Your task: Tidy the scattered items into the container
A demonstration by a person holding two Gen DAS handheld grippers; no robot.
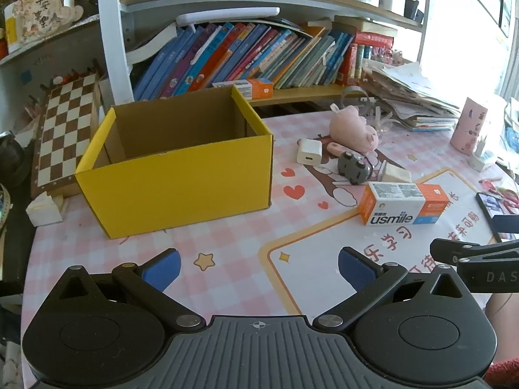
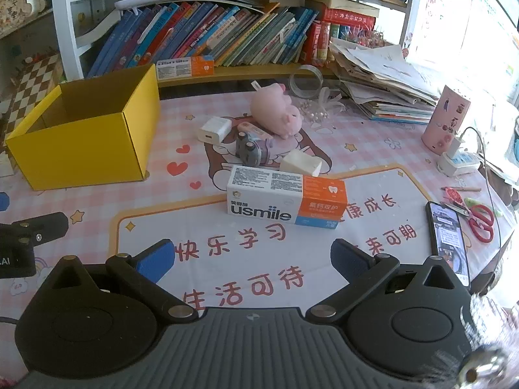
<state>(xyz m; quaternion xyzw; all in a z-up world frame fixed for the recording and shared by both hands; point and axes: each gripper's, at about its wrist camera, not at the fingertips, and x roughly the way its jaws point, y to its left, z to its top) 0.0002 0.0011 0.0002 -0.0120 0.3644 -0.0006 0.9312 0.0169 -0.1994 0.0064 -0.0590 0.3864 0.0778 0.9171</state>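
Observation:
An open yellow cardboard box [image 1: 175,175] [image 2: 81,142] stands on the desk's left, nothing visible inside. Right of it lie a pink plush pig [image 1: 353,129] [image 2: 277,113], a white charger [image 1: 308,152] [image 2: 214,129], a grey toy car [image 1: 353,168] [image 2: 248,150], a small pink item [image 2: 248,127], a white wedge-shaped block [image 1: 396,173] [image 2: 301,162] and an orange-and-white usmile carton [image 1: 404,207] [image 2: 287,201]. My left gripper [image 1: 259,267] hovers open over the mat, in front of the box. My right gripper [image 2: 253,257] hovers open just short of the carton. Both hold nothing.
A shelf of leaning books [image 1: 243,55] runs along the back, with a second usmile carton [image 2: 185,65] on it. A chessboard [image 1: 65,129] leans left of the box. Paper stacks [image 2: 382,87], a pink tube [image 2: 446,120], a power strip [image 2: 457,162], scissors [image 2: 481,222] and a phone [image 2: 449,238] crowd the right side.

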